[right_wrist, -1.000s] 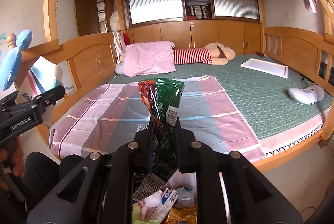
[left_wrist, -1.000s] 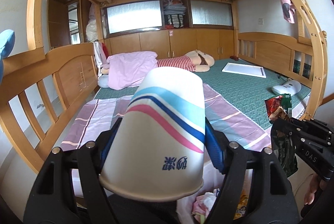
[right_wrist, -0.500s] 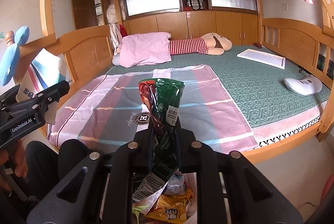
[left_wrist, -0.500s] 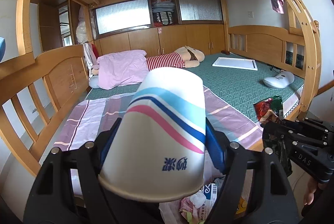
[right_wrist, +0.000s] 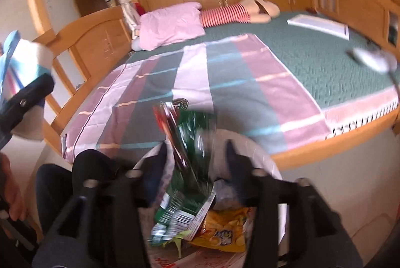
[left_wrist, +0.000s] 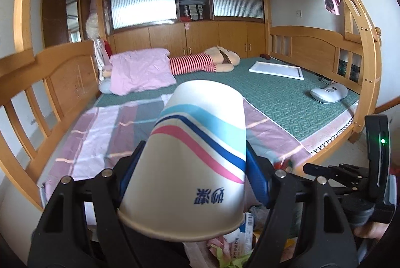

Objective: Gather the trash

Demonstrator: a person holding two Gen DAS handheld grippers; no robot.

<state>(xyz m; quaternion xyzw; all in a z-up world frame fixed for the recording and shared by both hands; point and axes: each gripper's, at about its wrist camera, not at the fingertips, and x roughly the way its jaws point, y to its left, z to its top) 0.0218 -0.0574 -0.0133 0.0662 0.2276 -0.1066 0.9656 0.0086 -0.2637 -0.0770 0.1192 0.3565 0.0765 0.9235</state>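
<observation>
The left gripper [left_wrist: 192,168] clamps a white paper cup [left_wrist: 197,155] between its blue-padded fingers [left_wrist: 257,180], the cup upended with its rim toward the camera and its base pointing to 12 o'clock over the bed [left_wrist: 275,98]. At 4 o'clock in the left wrist view, the black frame of the right gripper [left_wrist: 350,175] shows, a green light glowing on it. In the right wrist view, that right gripper [right_wrist: 195,150] stands with its jaws spread wide, touching nothing; a green and red snack wrapper [right_wrist: 190,168] hangs between the fingers, blurred, above a white trash bin [right_wrist: 277,180]. A yellow snack bag [right_wrist: 222,233] lies in the bin at 6 o'clock, partly under the wrapper. The cup appears again at 9 o'clock in this view, well apart from the bin. Beyond both tools, a striped sheet [right_wrist: 200,83] covers the near half of the green mattress; a pink pillow [left_wrist: 140,73] and a striped plush toy [left_wrist: 205,63] lie toward 12 o'clock.
</observation>
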